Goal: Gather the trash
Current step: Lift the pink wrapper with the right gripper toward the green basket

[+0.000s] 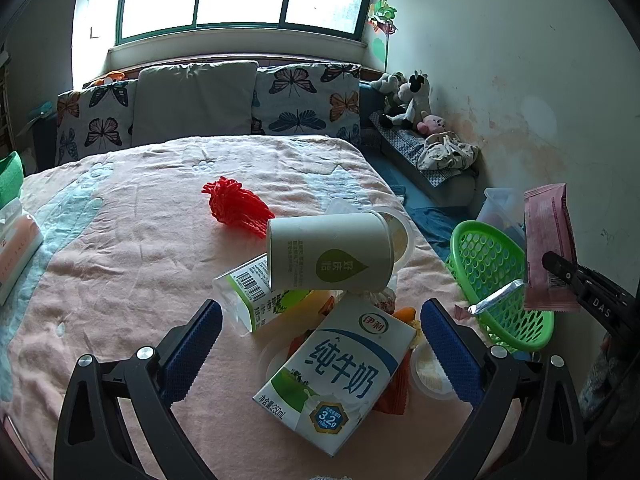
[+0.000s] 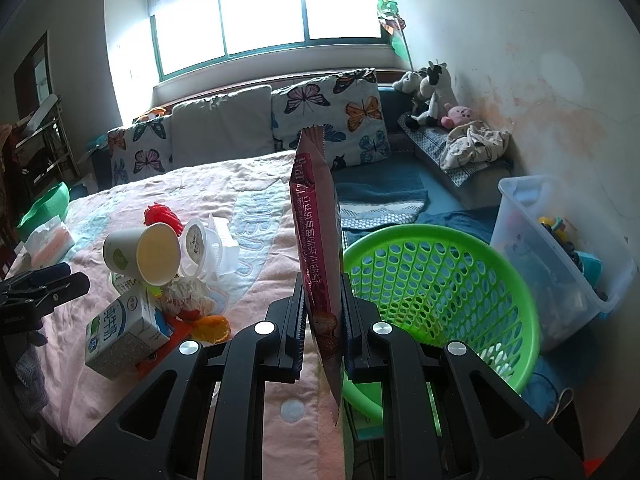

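- The right gripper (image 2: 322, 320) is clenched on a pink snack wrapper (image 2: 318, 236), which stands upright between its fingers.
- In the left wrist view that same wrapper (image 1: 548, 244) hangs at the far right, above the green basket (image 1: 488, 264), pinched by the right gripper (image 1: 560, 268).
- The green basket (image 2: 516, 292) sits tilted just off the edge of the bed (image 2: 256, 280), with its mouth facing the bed; a silver wrapper (image 1: 496, 298) leans at its rim.
- The left gripper (image 1: 320, 344) is released, its blue pads wide apart on either side of a milk carton (image 1: 340, 372) lying on the pink blanket (image 1: 120, 264).
- Behind the carton, a paper cup (image 1: 328, 254) lies on its side across a second carton (image 1: 256, 292), with a clear plastic tub (image 1: 400, 236) at its mouth.
- A red mesh net (image 1: 236, 204) lies farther back on the blanket, apart from the pile.
- Orange and red scraps poke out from under the milk carton; what they are is hard to tell.
- A clear plastic bin (image 2: 560, 248) holding toys stands on the floor beside the basket.
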